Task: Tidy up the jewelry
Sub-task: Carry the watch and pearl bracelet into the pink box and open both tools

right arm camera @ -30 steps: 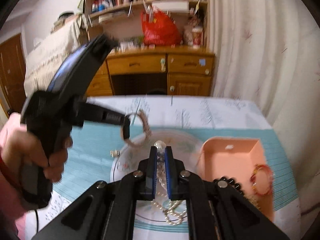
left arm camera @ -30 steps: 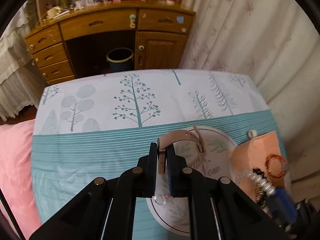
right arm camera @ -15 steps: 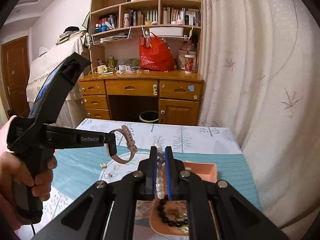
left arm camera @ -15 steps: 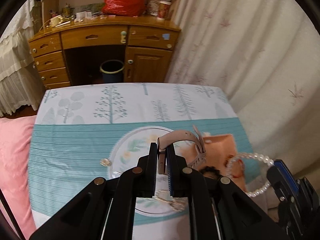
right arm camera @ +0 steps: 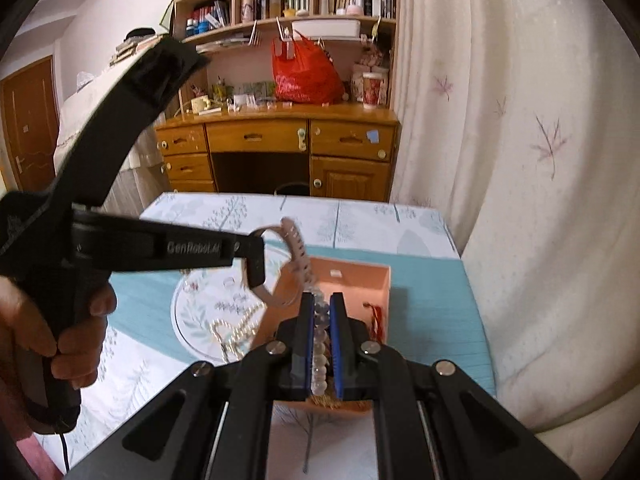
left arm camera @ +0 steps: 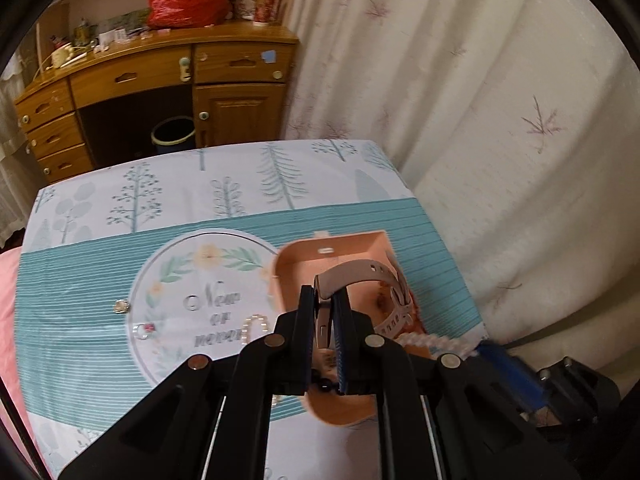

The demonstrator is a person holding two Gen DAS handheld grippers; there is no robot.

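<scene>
My left gripper is shut on a pink-strapped watch and holds it above the peach jewelry box. It also shows in the right wrist view with the watch. My right gripper is shut on a pearl bracelet over the near part of the box. The bracelet's beads show in the left wrist view. A red bangle lies in the box.
A round floral plate lies left of the box, with a pearl necklace and small rings on it. An earring lies on the teal cloth. A curtain hangs at the right; a wooden desk stands behind.
Both grippers have moved right and down over the peach box. The watch now hangs over the box. The pearl bracelet has come lower toward it.
</scene>
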